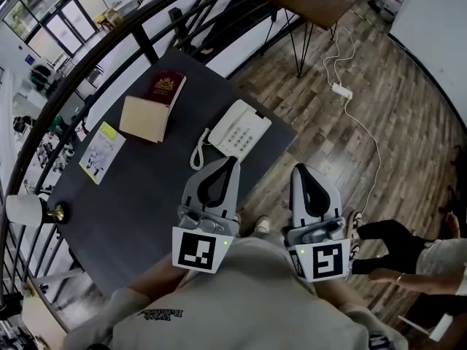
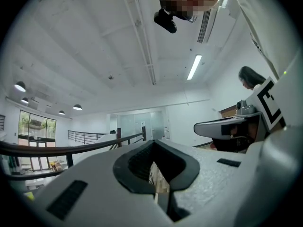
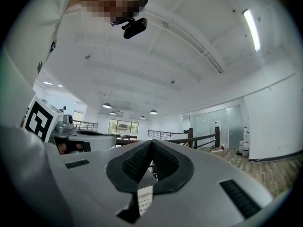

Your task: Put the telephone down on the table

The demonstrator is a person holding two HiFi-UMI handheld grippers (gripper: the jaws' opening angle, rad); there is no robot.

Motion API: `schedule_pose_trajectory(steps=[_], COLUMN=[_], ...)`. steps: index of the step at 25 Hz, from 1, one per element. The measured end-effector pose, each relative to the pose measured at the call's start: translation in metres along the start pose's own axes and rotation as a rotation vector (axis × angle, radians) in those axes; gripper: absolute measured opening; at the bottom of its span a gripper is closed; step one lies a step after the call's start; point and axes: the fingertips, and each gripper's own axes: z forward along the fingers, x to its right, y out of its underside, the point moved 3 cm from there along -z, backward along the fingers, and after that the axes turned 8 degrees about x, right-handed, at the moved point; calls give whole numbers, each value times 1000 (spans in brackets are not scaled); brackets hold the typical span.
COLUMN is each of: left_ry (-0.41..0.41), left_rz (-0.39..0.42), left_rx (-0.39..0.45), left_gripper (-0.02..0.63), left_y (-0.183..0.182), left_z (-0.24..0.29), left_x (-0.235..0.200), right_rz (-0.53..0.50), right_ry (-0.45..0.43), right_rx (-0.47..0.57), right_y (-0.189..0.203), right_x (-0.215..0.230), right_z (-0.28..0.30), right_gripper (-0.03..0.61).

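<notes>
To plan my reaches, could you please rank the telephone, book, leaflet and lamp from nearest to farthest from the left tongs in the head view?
1. Telephone, just ahead of the left tongs.
2. Book, up and to the left.
3. Leaflet, farther left.
4. Lamp, at the far left.

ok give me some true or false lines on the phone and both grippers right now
1. The telephone lies on the dark table. True.
2. The right gripper holds the telephone. False: its jaws are together, with nothing in them.
3. The red passport is right by the tan book. True.
4. The left gripper has its jaws wide apart. False: they are together and empty.
</notes>
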Motion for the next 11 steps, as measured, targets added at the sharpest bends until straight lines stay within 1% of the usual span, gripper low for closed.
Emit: schedule_pose_trajectory(steps=[11], left_ry=[16], left_rz=[22], left_rx=[-7], left_gripper=[3], left_y=[-4], left_z=[0], left_x=[2], right_rz=[18], right_ry=[-19], right_rx=[-2], right_y=[-4], right_x=[-1], right_z=[2], right_gripper=[3])
